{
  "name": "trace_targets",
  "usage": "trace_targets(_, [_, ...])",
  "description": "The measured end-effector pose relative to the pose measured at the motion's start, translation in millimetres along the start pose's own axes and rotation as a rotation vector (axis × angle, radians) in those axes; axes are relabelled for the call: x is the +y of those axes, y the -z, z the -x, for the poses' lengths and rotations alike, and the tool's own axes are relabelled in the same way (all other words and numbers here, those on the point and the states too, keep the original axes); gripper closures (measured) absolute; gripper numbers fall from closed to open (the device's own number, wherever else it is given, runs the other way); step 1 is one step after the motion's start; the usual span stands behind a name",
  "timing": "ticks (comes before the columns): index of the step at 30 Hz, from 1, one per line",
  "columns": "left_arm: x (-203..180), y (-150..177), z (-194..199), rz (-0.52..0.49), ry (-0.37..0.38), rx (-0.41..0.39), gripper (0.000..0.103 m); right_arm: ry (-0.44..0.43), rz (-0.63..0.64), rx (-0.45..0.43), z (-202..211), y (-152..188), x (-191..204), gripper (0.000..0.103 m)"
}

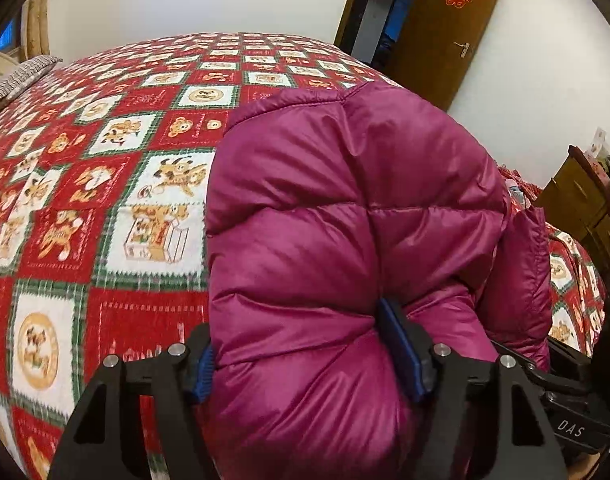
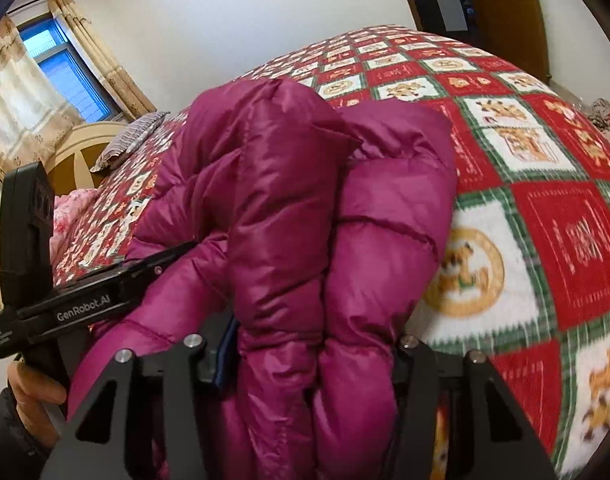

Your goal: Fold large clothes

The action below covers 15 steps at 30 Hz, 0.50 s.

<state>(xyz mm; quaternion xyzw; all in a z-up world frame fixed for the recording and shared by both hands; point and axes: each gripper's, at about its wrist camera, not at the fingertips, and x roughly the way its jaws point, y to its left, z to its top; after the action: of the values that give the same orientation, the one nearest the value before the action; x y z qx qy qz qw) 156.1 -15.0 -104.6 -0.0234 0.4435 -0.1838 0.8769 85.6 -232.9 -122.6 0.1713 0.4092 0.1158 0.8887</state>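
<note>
The magenta puffer jacket (image 1: pixel 357 216) lies bunched in thick quilted folds on the bed (image 1: pixel 105 184), near its front edge, over a red, white and green patchwork bedspread (image 2: pixel 545 216) printed with bears.

In the left wrist view, the left hand-held gripper (image 1: pixel 309 360) has a fat fold of the jacket between its fingers; the blue pads (image 1: pixel 401 350) press into the fabric on both sides, so it is closed on the jacket at a fairly wide spread.

In the right wrist view, the right hand-held gripper (image 2: pixel 309 360) likewise pinches a bundle of folds, the padding bulging up between its black fingers. To its left the other gripper shows from the side, held by a person's hand (image 2: pixel 33 396).

Far left on the bed lies a striped pillow (image 2: pixel 133 136) against a pale headboard (image 2: pixel 81 148). Behind are a curtained window (image 2: pixel 61 64) and, far right, a brown wooden door (image 1: pixel 445 28).
</note>
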Motion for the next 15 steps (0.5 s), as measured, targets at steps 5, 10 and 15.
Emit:
trace_targets(5, [-10.6,10.4,12.9,-0.025,-0.018,-0.006,0.037,0.056,0.017,-0.033,17.9,13.0,15.8,0.062])
trace_targets(10, [-20.9,18.2,25.2,-0.047,-0.011,-0.011,0.043,0.056,-0.004,-0.039,34.4,25.4,16.6,0.066])
trace_targets(15, [-20.2,31.5,38.6,-0.010,0.067,-0.007,0.048,0.043,-0.033,-0.047,53.8,40.2,11.6,0.069])
